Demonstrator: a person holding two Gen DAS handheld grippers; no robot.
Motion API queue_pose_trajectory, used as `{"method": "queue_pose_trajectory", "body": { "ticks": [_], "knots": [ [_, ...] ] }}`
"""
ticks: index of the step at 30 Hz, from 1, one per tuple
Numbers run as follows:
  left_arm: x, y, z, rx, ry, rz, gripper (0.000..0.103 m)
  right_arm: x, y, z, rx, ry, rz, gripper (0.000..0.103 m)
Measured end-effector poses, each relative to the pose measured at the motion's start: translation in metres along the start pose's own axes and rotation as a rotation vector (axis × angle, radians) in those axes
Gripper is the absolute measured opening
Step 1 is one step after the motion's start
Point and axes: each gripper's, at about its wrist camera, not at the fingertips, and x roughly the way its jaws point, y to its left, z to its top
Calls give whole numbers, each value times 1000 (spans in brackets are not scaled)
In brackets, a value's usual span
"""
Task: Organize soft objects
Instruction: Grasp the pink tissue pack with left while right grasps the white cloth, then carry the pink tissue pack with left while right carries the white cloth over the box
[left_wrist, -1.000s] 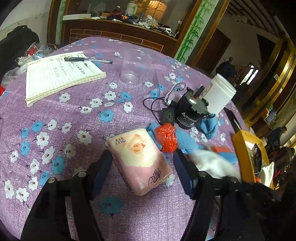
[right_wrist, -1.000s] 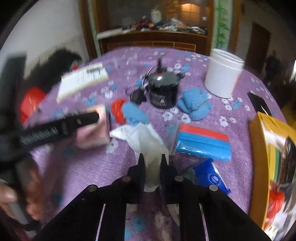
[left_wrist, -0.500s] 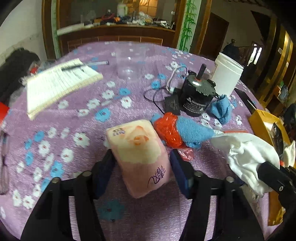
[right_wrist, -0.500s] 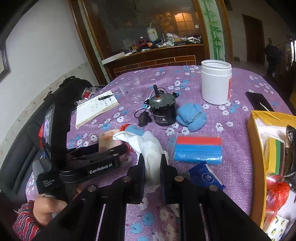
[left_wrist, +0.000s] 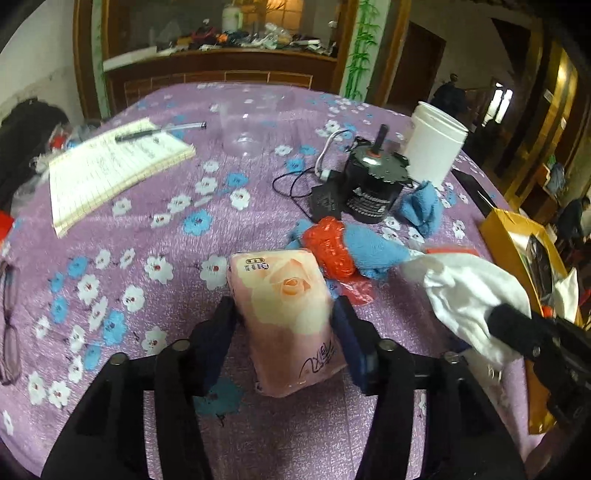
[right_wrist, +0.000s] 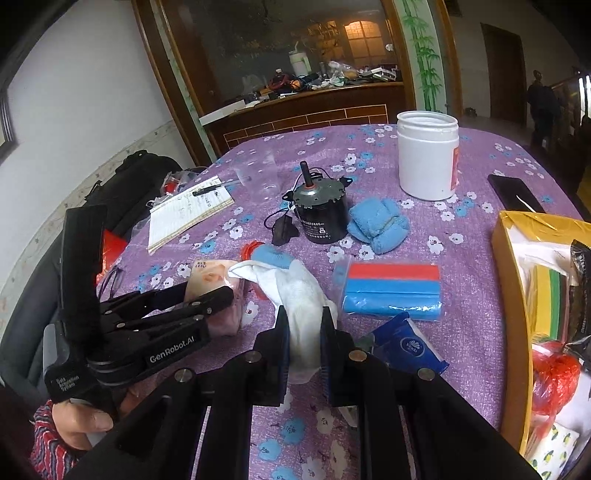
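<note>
A pink tissue pack with a rose print lies on the purple flowered tablecloth. My left gripper has it between its blue pads, which touch both of its sides while the jaws are opening. In the right wrist view the same left gripper shows at the left, held by a hand. My right gripper is shut on a white cloth, held just above the cloth-covered table. That white cloth hangs at the right of the left wrist view. A blue cloth wrapped in red mesh lies just beyond the pack.
A folded blue towel, a red-and-blue packet and a blue tissue pack lie nearby. A black motor, white jar, clear cup, notebook and phone stand farther back. A yellow box is at the right.
The left gripper's pads have closed in from either side onto the pink pack. The right gripper has lifted the white cloth slightly and both views have rolled.
</note>
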Motion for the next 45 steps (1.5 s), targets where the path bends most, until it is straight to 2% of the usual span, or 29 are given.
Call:
{"method": "queue_pose_trajectory", "body": {
  "ticks": [1,3,7,8,9,10,13,15,19,23,27,38,45],
  "knots": [
    [3,1,-1,-8,15,1,68,0,0,0,-1,0,0,15],
    [10,1,-1,-10,47,10,68,0,0,0,-2,1,-2,15],
    [13,-12,-4,59,34,72,71,1,-1,0,1,4,-3,15],
    [14,-15,-6,75,25,87,70,0,-1,0,2,3,-2,15],
    [14,-16,-7,89,19,99,63,1,0,0,2,2,-2,15],
    [13,-17,-8,107,9,116,60,1,0,0,2,2,-2,15],
    [10,-18,-9,123,-5,125,57,1,0,0,-1,3,-1,15],
    [7,-17,-8,119,-18,121,57,0,1,0,-1,0,-1,15],
    [-12,-17,-6,118,-108,101,57,-2,1,0,2,-5,-3,15],
    [-36,-25,-7,136,-212,33,57,-5,1,0,4,-19,-8,15],
    [-50,-34,-8,170,-278,-9,57,-7,0,1,11,-33,-13,15],
    [-53,-52,-14,248,-306,-15,57,-27,-20,9,82,-121,-44,15],
    [-49,-56,-16,256,-290,-41,57,-31,-32,12,127,-126,-54,15]
  ]
}}
